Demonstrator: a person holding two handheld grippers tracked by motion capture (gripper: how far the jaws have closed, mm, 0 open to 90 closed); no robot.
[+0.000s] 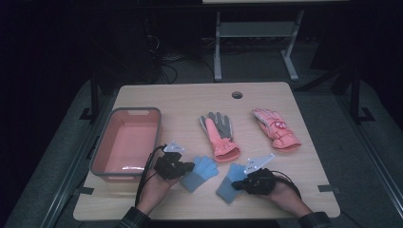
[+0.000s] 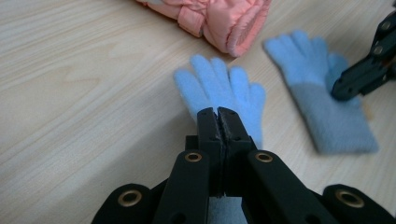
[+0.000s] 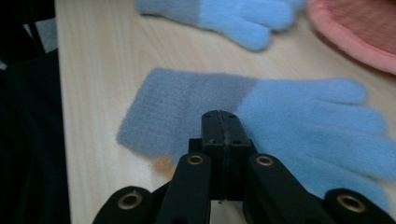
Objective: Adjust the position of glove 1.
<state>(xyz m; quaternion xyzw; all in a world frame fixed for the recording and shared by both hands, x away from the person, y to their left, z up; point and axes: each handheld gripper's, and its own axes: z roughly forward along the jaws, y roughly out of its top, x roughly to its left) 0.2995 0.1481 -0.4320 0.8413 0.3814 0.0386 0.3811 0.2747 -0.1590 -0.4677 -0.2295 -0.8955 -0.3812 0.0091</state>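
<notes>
Black left hand-held gripper (image 2: pixel 218 112) closed on blue glove (image 2: pixel 219 86), right hand-held gripper (image 3: pixel 225 115) likewise.

A light wooden desk (image 1: pixel 190 102) carries a pink bin with a grey rim (image 1: pixel 126 140) at its left side. Near the middle lies a coral and grey glove (image 1: pixel 219 135), fingers pointing to the far side, and well to its right a pink padded glove (image 1: pixel 275 128). A round cable hole (image 1: pixel 237 94) sits by the far edge. Beyond the desk stands a grey metal frame (image 1: pixel 256 33) on a dark floor.
</notes>
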